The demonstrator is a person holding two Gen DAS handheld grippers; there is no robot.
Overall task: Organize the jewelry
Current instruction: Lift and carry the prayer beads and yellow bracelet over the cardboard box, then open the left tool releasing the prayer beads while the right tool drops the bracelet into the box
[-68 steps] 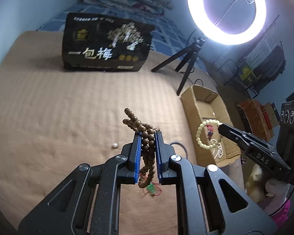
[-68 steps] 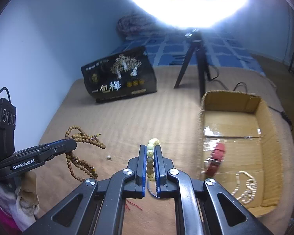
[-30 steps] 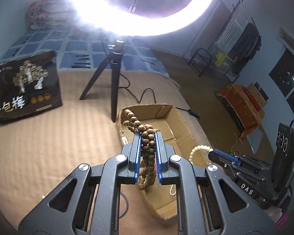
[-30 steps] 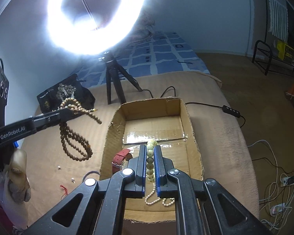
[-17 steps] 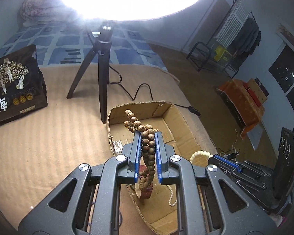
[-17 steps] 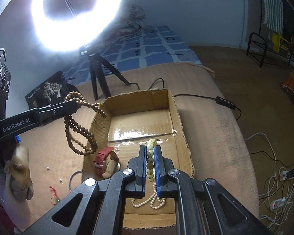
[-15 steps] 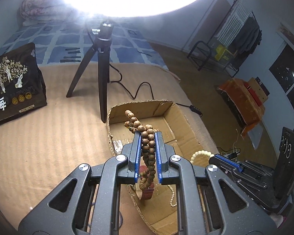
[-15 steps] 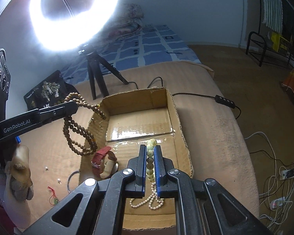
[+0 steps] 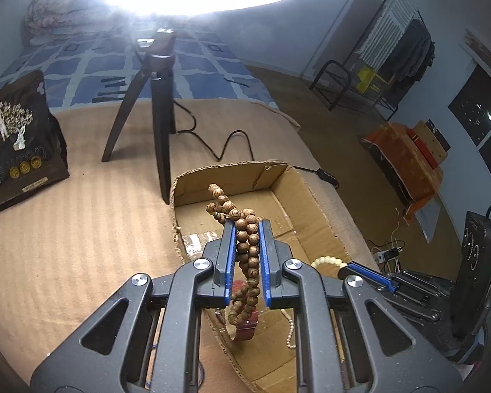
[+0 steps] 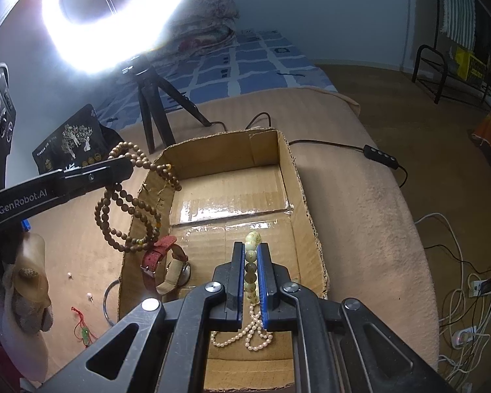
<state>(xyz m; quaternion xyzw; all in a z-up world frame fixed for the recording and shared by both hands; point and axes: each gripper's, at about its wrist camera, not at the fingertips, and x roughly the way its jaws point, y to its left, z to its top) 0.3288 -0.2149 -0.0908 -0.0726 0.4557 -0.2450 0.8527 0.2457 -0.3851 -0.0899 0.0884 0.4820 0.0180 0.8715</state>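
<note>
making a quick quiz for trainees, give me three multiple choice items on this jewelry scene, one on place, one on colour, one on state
1. Where does the white pearl necklace lie?
A. inside the brown cardboard box
B. on the tan blanket
C. on the black bag

2. What colour is the watch strap in the box?
A. blue
B. red
C. green

3. How is the left gripper?
A. open and empty
B. shut on the brown wooden bead string
C. shut on the watch

Key: 1 A, it rests on the box floor; 2 B, the strap is red; 3 B, beads sit clamped between the pads.
</note>
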